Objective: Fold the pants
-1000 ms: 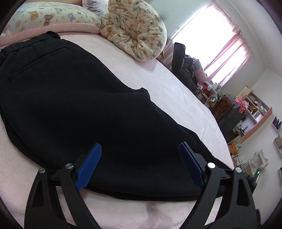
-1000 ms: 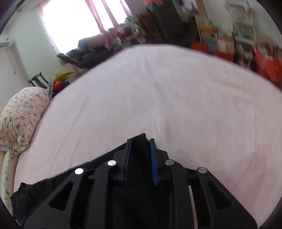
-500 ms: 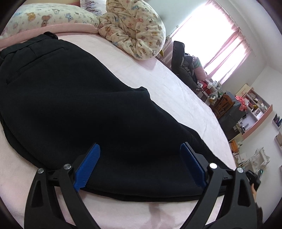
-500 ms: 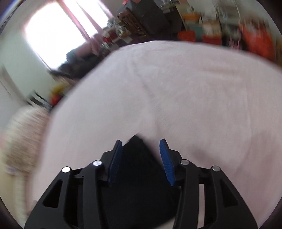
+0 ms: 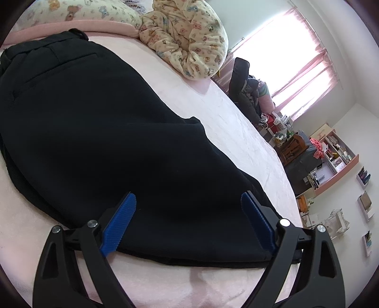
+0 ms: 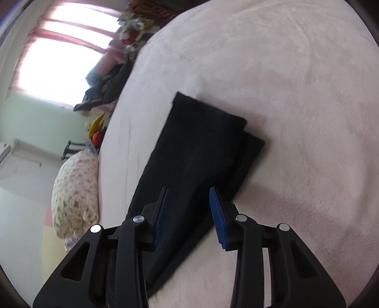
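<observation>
Black pants (image 5: 99, 132) lie flat on the pink bed, one leg laid over the other, waistband at the upper left near the pillows. My left gripper (image 5: 188, 208) is open wide and hovers over the thigh part near the pants' near edge, holding nothing. In the right wrist view the leg ends (image 6: 208, 132) lie on the sheet, the hems slightly offset. My right gripper (image 6: 189, 201) is open above the legs, empty, apart from the cloth.
The pink bed sheet (image 6: 296, 94) spreads around the pants. A rolled patterned blanket (image 5: 189, 40) and a pillow (image 5: 71, 11) lie at the head of the bed. A chair with clothes (image 5: 246, 87) and shelves (image 5: 336, 156) stand beyond the bed's far edge.
My right gripper opened, let go of the leg ends and lifted back; the hems now lie on the sheet. My left gripper stayed open and shifted slightly.
</observation>
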### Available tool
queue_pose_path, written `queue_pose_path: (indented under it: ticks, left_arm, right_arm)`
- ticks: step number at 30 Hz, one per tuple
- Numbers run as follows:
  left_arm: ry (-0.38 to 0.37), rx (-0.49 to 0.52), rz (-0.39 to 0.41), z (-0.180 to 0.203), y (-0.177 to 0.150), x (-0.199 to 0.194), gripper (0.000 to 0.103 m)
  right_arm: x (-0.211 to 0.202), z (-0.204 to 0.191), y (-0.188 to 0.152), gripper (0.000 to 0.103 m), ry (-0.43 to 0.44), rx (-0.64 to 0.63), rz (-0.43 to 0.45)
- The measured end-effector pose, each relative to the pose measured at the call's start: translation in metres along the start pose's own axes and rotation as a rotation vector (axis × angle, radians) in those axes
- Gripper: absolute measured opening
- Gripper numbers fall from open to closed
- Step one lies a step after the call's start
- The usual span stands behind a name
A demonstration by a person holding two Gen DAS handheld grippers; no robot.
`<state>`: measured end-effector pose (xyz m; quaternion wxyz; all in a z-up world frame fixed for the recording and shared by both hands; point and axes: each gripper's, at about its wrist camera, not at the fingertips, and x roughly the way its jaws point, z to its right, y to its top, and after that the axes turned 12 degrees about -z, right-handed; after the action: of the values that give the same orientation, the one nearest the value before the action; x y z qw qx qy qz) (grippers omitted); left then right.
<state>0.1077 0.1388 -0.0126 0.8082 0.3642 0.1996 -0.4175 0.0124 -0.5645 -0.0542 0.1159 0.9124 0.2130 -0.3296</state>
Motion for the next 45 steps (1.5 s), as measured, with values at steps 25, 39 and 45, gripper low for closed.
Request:
queue_pose_path:
  ticks: [25,39,45]
  left_arm:
    - [-0.143,0.005,0.212,-0.009,0.009,-0.055,0.099]
    - [-0.151,-0.064,-0.069,-0.048,0.027,-0.012,0.096]
    - [-0.291,-0.068,-0.087,-0.051,0.028,-0.017,0.098]
  right_arm:
    - [-0.013,-0.08,-0.05,0.016,-0.197,-0.322,0.117]
    - [0.215,-0.274,-0.309,0.043,0.116,-1.035,-0.747]
    - [0.246,-0.245,-0.328,0.036,0.017,-0.997,-0.834]
